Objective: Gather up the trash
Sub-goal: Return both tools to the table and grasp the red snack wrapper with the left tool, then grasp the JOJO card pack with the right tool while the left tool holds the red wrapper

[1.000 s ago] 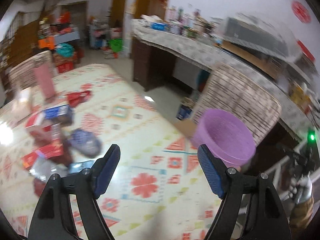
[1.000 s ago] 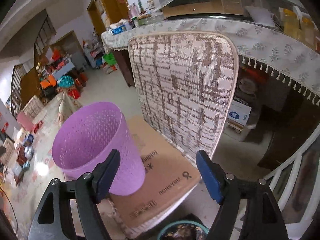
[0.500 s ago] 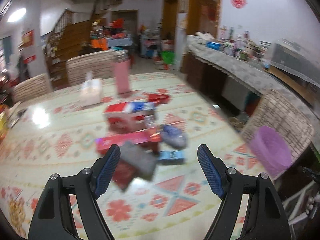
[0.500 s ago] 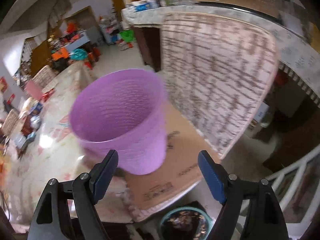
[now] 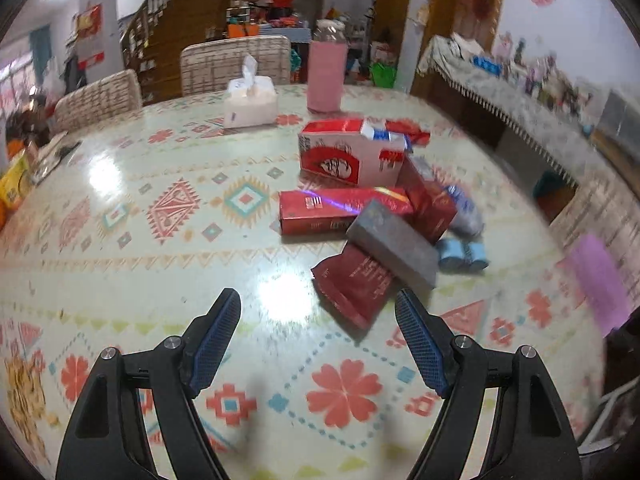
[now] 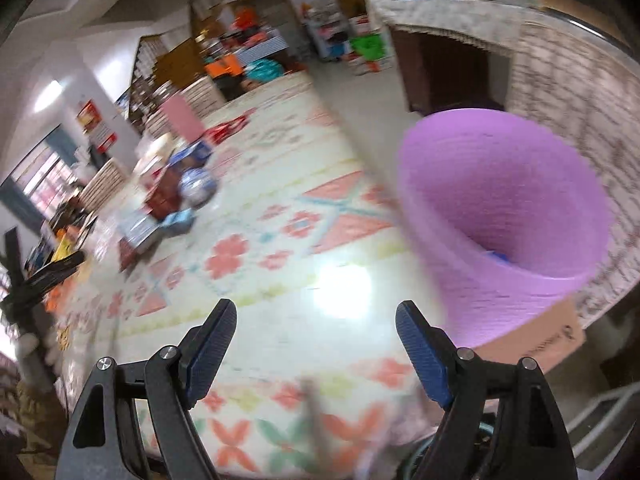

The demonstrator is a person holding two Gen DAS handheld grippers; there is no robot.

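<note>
Approaching the litter: the left claw (image 5: 318, 334) hangs above the patterned table (image 5: 120, 216) with its jaws spread wide and nothing between them, pointed toward a heap of packaging just ahead. Nearest the claw lies a dark red pouch (image 5: 354, 284), flat on the table; a grey box (image 5: 394, 248) rests partly across it. Behind these sit a long red carton (image 5: 340, 210), a red-and-white box (image 5: 348, 156), a small blue packet (image 5: 462, 255) and a crumpled blue-and-white wrapper (image 5: 464, 214). A tissue pack (image 5: 250, 104) and a pink bottle (image 5: 326, 76) stand farther back and look like household goods, not trash. The right claw (image 6: 316, 344) is likewise spread and empty, over the table edge beside the purple basket (image 6: 500, 220), which stands on a cardboard sheet (image 6: 536, 344) on a chair, off the table; a small blue object seems to lie inside, though blur hides detail.

Step in hand, as judged: reaching for a piece of trash, with no grasp yet made. The heap is nearly all still on the table, so the task appears early.

Next move calls for lowering the left claw onto the pouch, the closest and least buried piece, closing across its narrow edge, then carrying it over to the basket. The overlapping grey box may shift when the pouch is drawn out.
</note>
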